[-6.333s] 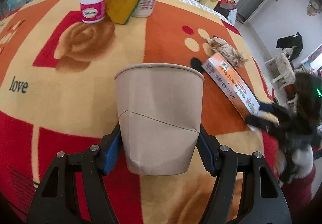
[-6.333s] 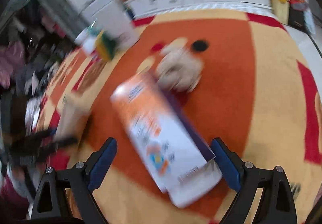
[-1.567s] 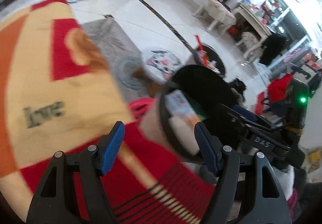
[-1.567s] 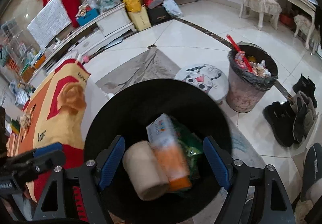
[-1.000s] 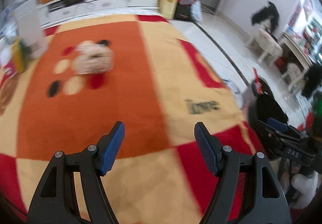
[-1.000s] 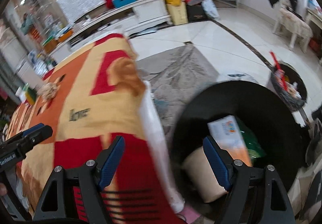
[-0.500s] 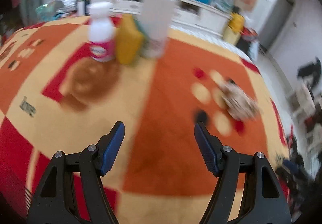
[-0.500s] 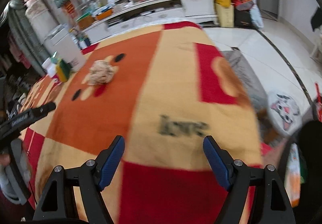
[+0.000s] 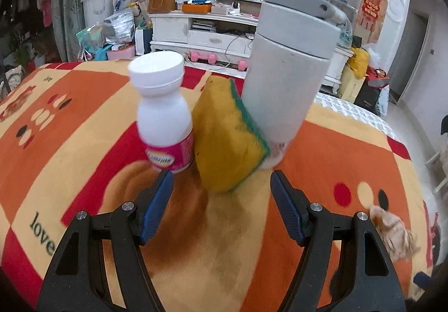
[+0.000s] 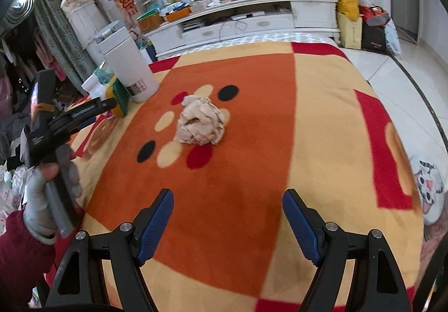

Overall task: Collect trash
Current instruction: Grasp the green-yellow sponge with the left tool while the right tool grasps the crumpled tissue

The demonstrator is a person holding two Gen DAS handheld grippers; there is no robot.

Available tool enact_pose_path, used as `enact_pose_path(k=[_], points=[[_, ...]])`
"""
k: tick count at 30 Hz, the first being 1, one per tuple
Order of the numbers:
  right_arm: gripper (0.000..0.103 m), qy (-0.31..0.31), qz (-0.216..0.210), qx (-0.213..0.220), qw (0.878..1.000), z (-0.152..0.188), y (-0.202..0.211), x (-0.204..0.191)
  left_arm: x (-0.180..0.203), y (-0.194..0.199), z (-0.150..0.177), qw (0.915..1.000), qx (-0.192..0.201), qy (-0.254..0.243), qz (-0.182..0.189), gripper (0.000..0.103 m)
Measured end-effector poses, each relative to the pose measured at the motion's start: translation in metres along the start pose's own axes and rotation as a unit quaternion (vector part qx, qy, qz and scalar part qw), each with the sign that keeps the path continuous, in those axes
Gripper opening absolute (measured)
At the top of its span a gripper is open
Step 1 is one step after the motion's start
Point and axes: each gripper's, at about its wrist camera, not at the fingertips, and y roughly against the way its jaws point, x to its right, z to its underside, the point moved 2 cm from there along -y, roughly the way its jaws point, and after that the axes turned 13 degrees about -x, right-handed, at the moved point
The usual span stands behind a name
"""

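Both your grippers have swung back from the bin to the table: right gripper [image 10: 227, 221] and left gripper [image 9: 221, 201] gape wide, holding nothing. Crumpled paper wad [image 10: 201, 124] lies at twelve o'clock ahead of the right, likely next.

Both the left gripper [image 9: 221, 183] and the right gripper [image 10: 227, 201] hover with jaws spread wide, holding nothing.
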Motion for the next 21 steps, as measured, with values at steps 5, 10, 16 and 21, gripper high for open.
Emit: enact_pose_path(k=[5, 10, 16, 21], points=[[0.078, 0.011, -0.005, -0.001, 1.0, -0.005, -0.005, -0.005, 0.003, -0.009, -0.011, 0.9997, 0.0, 0.002, 0.023, 0.046], [0.078, 0.01, -0.004, -0.009, 1.0, -0.009, -0.013, -0.004, -0.004, 0.0, -0.009, 0.9983, -0.017, -0.004, 0.056, 0.028], [0.078, 0.013, 0.003, -0.007, 1.0, -0.017, -0.012, -0.001, -0.011, 0.046, 0.033, 0.9933, -0.062, -0.051, 0.083, 0.026], [0.078, 0.016, 0.004, -0.005, 1.0, -0.038, -0.017, -0.007, -0.002, 0.079, 0.089, 0.9829, -0.118, -0.115, 0.082, 0.028]])
